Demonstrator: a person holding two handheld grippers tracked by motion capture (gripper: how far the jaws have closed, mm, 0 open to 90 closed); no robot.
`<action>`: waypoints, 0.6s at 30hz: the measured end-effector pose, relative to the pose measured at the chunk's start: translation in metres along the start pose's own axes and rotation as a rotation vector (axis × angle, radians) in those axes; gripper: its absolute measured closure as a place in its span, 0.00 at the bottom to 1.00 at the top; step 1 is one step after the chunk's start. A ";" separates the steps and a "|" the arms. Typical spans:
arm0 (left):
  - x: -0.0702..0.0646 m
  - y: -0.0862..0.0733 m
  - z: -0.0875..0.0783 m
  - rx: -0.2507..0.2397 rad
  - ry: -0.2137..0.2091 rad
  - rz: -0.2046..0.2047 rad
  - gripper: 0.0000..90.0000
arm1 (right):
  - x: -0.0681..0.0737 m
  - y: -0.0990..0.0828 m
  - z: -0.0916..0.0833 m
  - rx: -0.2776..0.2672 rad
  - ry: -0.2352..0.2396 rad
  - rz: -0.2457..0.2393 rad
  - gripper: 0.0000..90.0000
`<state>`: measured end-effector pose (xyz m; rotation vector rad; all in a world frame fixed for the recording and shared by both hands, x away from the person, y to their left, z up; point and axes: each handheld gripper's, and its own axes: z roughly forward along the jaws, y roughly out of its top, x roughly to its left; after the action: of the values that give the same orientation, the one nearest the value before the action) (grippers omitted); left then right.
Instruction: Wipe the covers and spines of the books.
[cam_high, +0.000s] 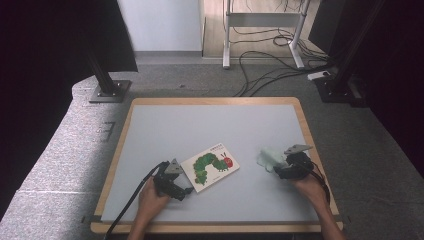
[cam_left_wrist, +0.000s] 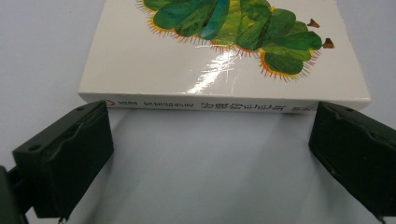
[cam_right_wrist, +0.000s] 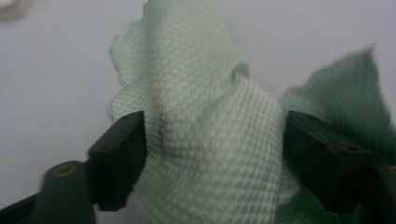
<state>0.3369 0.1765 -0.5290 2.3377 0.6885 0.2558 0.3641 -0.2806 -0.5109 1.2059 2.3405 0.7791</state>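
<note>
A white board book (cam_high: 210, 167) with a green caterpillar on its cover lies flat near the middle of the grey table top (cam_high: 200, 125). My left gripper (cam_high: 186, 191) rests just left of it. In the left gripper view the book's spine (cam_left_wrist: 224, 103) lies just beyond the tips of the left gripper (cam_left_wrist: 210, 140), whose jaws stand wide open with bare table between them. A pale green mesh cloth (cam_high: 269, 157) lies bunched at the right. My right gripper (cam_high: 281, 168) is on it, and in its own view the right gripper (cam_right_wrist: 215, 154) has the cloth (cam_right_wrist: 210, 135) filling the gap between both pads.
The table has a wooden rim (cam_high: 215, 101). Beyond it on the floor stand two black stand bases (cam_high: 110, 91) (cam_high: 340, 90), white desk legs (cam_high: 227, 50) and loose cables (cam_high: 265, 70). A person's forearms come in from the bottom edge.
</note>
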 end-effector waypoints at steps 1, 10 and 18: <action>0.000 0.000 0.000 0.000 0.000 0.000 0.00 | -0.002 -0.002 0.002 0.003 0.004 0.006 0.31; 0.000 0.000 0.000 0.000 0.001 -0.002 0.00 | -0.013 -0.009 0.002 -0.032 0.054 0.087 0.85; 0.000 0.000 0.000 0.001 0.000 -0.002 0.00 | -0.004 0.005 -0.011 -0.085 0.087 0.076 0.86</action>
<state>0.3368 0.1765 -0.5290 2.3373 0.6916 0.2551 0.3627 -0.2851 -0.4990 1.2545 2.3162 0.9652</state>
